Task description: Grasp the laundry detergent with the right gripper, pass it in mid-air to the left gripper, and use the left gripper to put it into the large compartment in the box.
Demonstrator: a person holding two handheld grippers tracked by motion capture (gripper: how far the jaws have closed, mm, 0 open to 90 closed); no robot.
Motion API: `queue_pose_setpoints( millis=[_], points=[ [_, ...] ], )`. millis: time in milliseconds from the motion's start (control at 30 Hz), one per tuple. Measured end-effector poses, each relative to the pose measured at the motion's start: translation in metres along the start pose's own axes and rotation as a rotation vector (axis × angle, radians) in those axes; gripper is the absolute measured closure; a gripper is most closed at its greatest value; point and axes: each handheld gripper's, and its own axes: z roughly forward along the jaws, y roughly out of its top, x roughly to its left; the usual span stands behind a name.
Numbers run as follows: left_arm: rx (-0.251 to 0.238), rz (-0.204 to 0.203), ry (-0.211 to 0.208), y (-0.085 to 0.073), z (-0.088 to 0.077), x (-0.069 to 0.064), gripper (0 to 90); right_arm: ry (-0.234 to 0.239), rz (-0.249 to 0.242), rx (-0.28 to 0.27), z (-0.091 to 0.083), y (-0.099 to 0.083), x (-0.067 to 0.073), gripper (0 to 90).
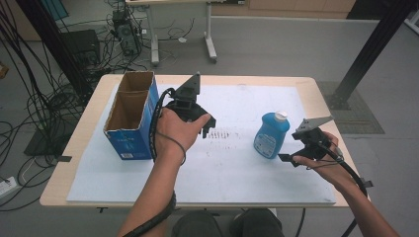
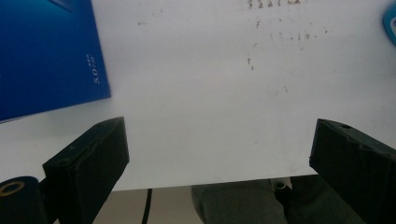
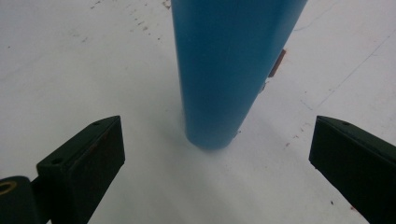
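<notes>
Reaching for the blue bottle [image 1: 271,136] looks like the step in hand, and it is only at its start: nothing is gripped yet. The right gripper [image 1: 289,158] sits low beside the bottle with its fingers [image 3: 79,163] spread wide and empty. In the right gripper view the bottle [image 3: 229,70] stands upright straight ahead of the fingers, centred on the gap between them but still beyond their tips, with bare white surface [image 3: 70,70] between them and its base. So the approach is lined up, while the closing-in and the squeeze are, I judge, still to come.

The left gripper [image 1: 207,124] is held above the surface [image 1: 237,168], its fingers [image 2: 88,158] also wide apart and holding nothing. In the left gripper view only scuffed white surface [image 2: 210,93] lies between and ahead of those fingers; the blue cardboard box [image 2: 46,51] stands off beyond the finger at that view's left, not touching it. From the high view that box [image 1: 131,116] is open at the top and appears empty, though its floor is partly in shadow.

If the bottle is meant for the box, all of that remains: grasp, lift, carry across and set down. The bottle stands well apart from the box, with the left hand [image 1: 175,131] between them.
</notes>
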Motion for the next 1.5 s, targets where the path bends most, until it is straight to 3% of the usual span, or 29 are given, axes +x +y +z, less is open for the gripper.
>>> queue_pose_setpoints(
  millis=[900,1100,1500],
  points=[
    [0.011,0.005,0.001,0.001,0.007,-0.001,5.1,-0.087,0.082,-0.145,0.034,-0.001,0.017,2.5],
    [0.010,0.009,0.007,0.001,0.008,-0.002,5.1,-0.118,0.098,-0.190,0.037,0.001,0.020,2.2],
    [0.007,0.005,0.007,0.000,0.008,0.000,5.1,-0.148,0.112,-0.229,0.044,0.003,0.019,2.0]
  ],
)
